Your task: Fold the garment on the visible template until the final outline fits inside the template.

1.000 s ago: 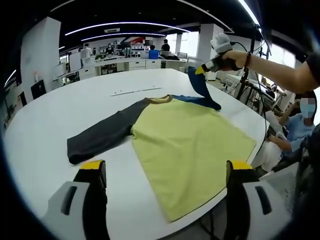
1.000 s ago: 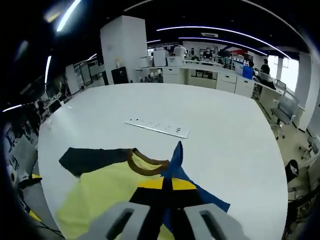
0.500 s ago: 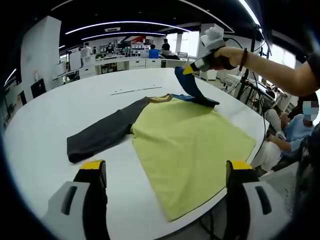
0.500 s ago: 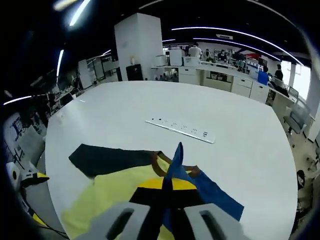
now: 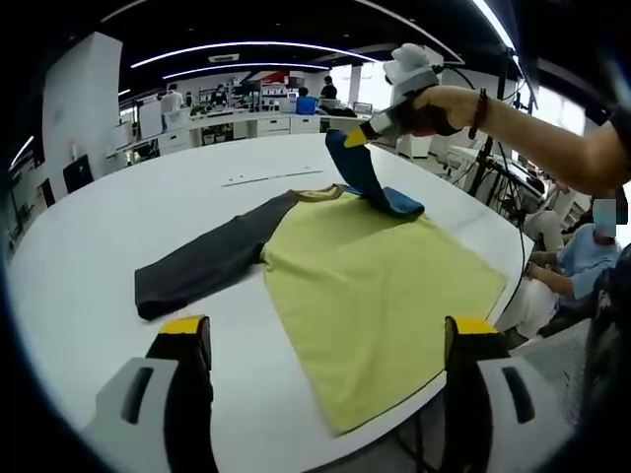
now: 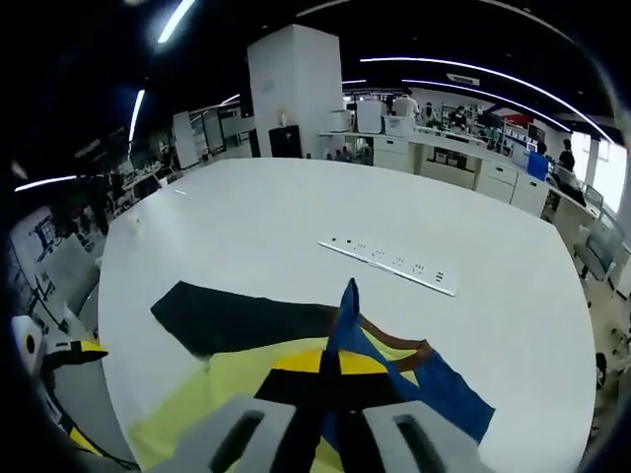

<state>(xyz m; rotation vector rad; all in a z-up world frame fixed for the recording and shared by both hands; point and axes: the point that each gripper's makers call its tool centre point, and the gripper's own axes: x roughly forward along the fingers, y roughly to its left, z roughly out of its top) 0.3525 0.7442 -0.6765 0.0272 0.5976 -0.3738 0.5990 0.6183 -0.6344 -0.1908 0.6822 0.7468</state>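
Fingers (image 5: 179, 340) on the left gripper (image 5: 320, 335) are spread wide with nothing between them, hovering low over the near edge of the white desk (image 5: 148, 207). Over on the right gripper (image 6: 335, 370), the fingers are pressed together on the blue sleeve (image 6: 347, 320) of the shirt (image 5: 375, 286), pinching it by the cuff end and holding it up off the desk so it arcs back down toward the shoulder.

Shirt itself is lying flat, yellow body spread out, with the hem end hanging right at the desk's near edge and the brown collar (image 5: 317, 194) pointing away toward the middle of the desk. So its long axis runs from the near edge out to the centre. The dark grey sleeve (image 5: 202, 266) sticks straight out to the left side in the left gripper view, flat on the desk.

Beyond the collar there's a long white strip with dots (image 6: 392, 264) lying on the desk, well apart from the shirt.

In the left gripper view you can see a hand (image 5: 434, 106) gripping the right gripper up above the blue sleeve.
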